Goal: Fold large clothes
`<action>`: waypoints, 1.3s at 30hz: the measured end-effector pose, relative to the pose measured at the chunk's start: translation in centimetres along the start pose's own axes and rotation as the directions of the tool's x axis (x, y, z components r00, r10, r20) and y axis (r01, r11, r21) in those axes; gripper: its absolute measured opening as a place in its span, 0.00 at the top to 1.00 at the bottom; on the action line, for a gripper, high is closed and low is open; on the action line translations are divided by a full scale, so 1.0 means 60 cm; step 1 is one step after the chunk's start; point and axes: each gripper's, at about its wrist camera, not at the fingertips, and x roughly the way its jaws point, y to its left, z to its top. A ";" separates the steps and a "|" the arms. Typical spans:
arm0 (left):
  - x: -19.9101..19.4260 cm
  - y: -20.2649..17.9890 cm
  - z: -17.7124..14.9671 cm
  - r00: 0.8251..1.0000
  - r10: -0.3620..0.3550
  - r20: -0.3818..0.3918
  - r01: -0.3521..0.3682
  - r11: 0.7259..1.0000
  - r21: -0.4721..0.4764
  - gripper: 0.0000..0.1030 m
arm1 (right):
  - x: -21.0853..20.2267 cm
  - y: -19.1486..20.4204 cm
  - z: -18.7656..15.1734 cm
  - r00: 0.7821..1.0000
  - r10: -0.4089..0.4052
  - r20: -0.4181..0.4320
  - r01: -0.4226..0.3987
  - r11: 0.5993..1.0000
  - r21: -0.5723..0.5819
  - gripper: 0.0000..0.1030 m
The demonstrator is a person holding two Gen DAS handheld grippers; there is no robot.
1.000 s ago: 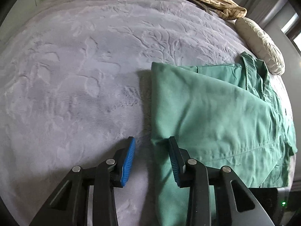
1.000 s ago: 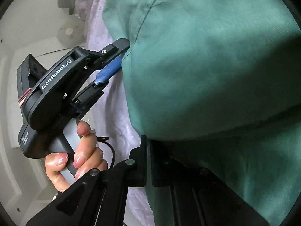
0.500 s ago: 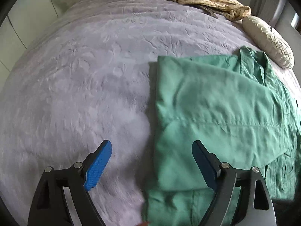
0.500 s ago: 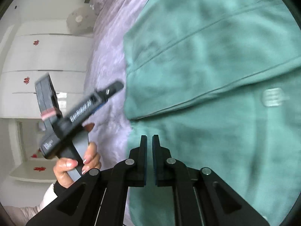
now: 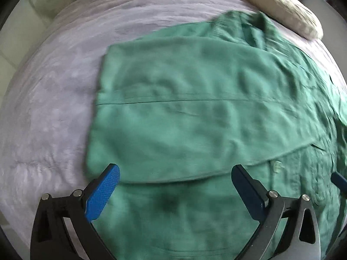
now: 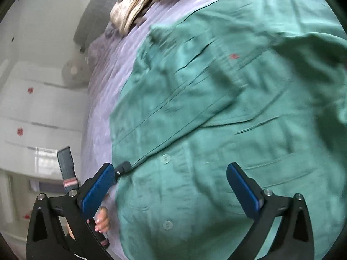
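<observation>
Green buttoned cotton shirt point(image 5: 184, 112) lies flat on the lilac embossed bedspread point(image 5: 54, 99), one side folded across; left gripper point(image 5: 175, 186) and right gripper point(image 6: 171, 184) have just sprung wide apart, both empty

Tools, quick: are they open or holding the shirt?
Left tool: open, just opened wide, holds nothing; green shirt lies below.
Right tool: open, just opened, holds nothing.

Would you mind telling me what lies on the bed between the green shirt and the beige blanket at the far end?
Only bare lilac bedspread lies between the shirt and the blanket. The right wrist view shows it best.
</observation>
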 end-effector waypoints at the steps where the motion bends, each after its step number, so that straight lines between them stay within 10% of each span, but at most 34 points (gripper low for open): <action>1: 0.001 -0.009 -0.001 1.000 -0.009 -0.004 0.009 1.000 0.008 0.00 | -0.010 -0.015 0.004 1.000 0.010 0.007 -0.010 1.000 0.020 0.00; 20: 0.022 -0.213 -0.006 0.993 -0.083 -0.084 0.095 0.985 0.142 0.00 | -0.178 -0.182 0.040 0.997 -0.004 0.071 -0.005 0.991 0.135 0.00; 27: 0.024 -0.254 -0.004 0.992 -0.081 -0.101 0.097 0.982 0.161 0.00 | -0.271 -0.256 0.083 0.978 -0.125 0.166 0.092 0.977 0.193 0.00; 39: 0.010 -0.368 0.017 0.994 -0.073 -0.078 0.087 0.976 0.199 0.00 | -0.371 -0.399 0.126 0.938 -0.138 0.318 -0.001 0.916 0.401 0.00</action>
